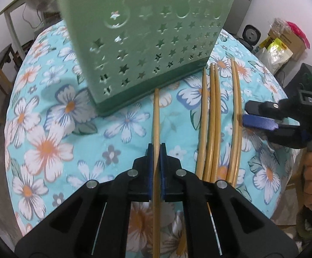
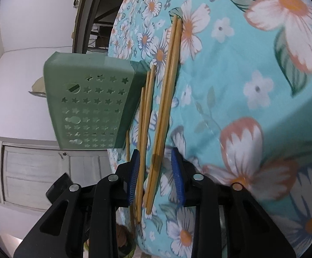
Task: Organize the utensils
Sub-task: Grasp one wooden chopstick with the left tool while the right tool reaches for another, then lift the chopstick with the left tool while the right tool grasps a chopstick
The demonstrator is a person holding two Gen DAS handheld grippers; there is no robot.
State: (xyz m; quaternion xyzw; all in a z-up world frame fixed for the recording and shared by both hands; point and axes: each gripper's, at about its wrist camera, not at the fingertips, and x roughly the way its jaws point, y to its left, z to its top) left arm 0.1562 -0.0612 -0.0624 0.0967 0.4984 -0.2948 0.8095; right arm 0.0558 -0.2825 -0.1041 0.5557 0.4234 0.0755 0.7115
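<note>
1. Our left gripper [image 1: 156, 167] has its blue pads clamped together on a single chopstick [image 1: 156, 116], whose far tip lies just before the green holder [image 1: 147, 43].
2. Our right gripper [image 2: 156, 178] stands with jaws apart around a pair of chopsticks [image 2: 166, 99]; the pads do not press them.
3. Further chopsticks [image 1: 211, 118] lie side by side on the floral tablecloth [image 1: 48, 129].
4. Risk, as we judge it: the thin stick could pivot in the pinch, or strike the holder's wall when lifted.
5. We cannot see into the star-punched holder, so its contents stay unknown.
</note>
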